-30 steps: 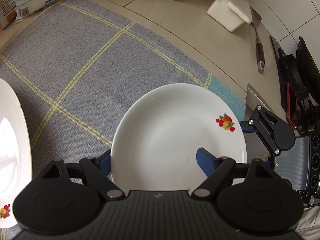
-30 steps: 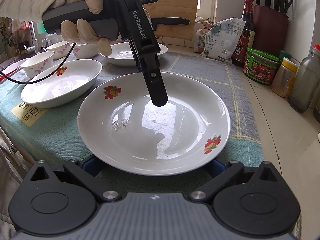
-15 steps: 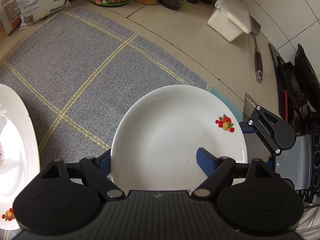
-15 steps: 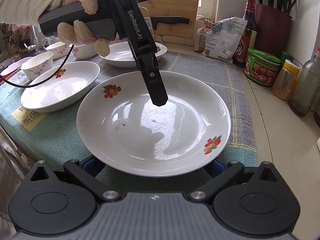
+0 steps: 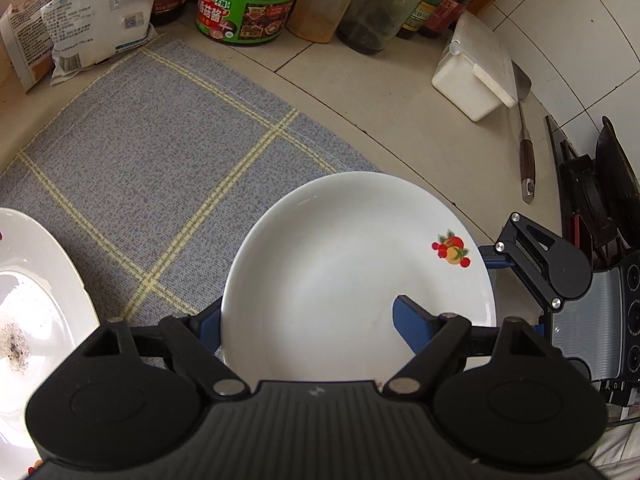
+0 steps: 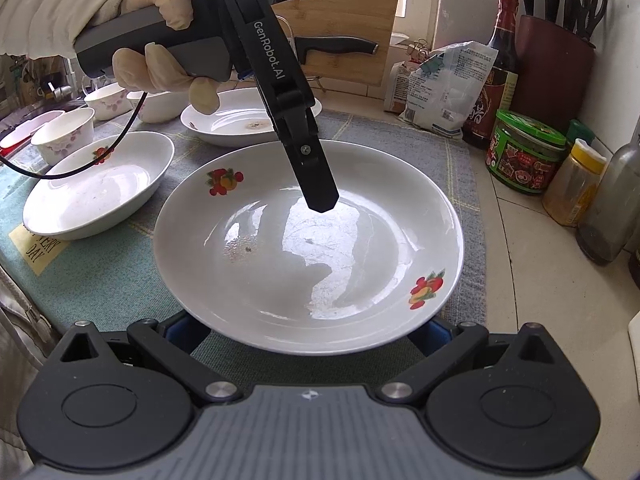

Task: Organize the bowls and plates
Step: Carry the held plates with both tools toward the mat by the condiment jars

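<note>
At the centre of both wrist views sits a white fruit-print plate (image 6: pixel 308 248), empty but for specks, clamped between both grippers: the left gripper (image 5: pixel 316 320) straddles its rim, the right gripper (image 6: pixel 308 334) grips its near edge. At left, a deep dish (image 6: pixel 96 184) holds only smears.

— Bright, even daylight throughout; sharp focus, no motion blur.
— Strong white glare on the plate (image 6: pixel 308 240) ahead of the right gripper (image 6: pixel 308 332) (finger's dark shadow across the sheen). Heavy fisheye bending near the rims, black vignetted corners, soft shadows under the dishes.
</note>
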Demonstrator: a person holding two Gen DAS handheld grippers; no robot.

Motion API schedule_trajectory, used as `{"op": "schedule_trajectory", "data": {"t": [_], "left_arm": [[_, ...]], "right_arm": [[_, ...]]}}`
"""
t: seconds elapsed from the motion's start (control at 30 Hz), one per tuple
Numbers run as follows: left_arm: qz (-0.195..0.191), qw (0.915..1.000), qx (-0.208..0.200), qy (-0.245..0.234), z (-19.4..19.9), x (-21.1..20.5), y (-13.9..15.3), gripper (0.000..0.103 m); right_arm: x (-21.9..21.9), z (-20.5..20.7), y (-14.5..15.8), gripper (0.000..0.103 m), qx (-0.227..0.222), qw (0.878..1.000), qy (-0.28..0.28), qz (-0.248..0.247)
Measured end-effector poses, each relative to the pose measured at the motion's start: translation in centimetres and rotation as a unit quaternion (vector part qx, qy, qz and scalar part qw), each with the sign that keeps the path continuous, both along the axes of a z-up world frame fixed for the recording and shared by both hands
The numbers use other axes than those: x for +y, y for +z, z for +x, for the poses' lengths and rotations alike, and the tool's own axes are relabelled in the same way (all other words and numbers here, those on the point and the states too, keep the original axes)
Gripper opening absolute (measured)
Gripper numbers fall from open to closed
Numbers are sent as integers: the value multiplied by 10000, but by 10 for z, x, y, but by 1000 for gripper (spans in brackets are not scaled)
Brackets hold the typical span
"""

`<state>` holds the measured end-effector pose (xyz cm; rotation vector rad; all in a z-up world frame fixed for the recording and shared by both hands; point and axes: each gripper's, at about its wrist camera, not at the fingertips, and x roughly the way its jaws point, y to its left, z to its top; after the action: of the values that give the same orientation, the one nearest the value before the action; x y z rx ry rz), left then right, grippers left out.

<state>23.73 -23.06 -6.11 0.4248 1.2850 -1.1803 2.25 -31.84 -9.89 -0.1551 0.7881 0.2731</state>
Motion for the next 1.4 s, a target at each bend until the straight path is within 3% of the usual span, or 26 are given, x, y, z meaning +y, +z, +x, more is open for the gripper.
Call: {"op": "schedule_trajectory", "data": {"t": [0.87, 1.4], "left_arm": [[-110, 9991, -297, 269, 60, -42, -7, 84], [-115, 9986, -420, 311, 77, -57, -17, 84]], "right_arm": [[-48, 70, -8, 103, -43, 9998, 189, -19], [-59, 95, -16, 103, -13, 9997, 204, -101]]}}
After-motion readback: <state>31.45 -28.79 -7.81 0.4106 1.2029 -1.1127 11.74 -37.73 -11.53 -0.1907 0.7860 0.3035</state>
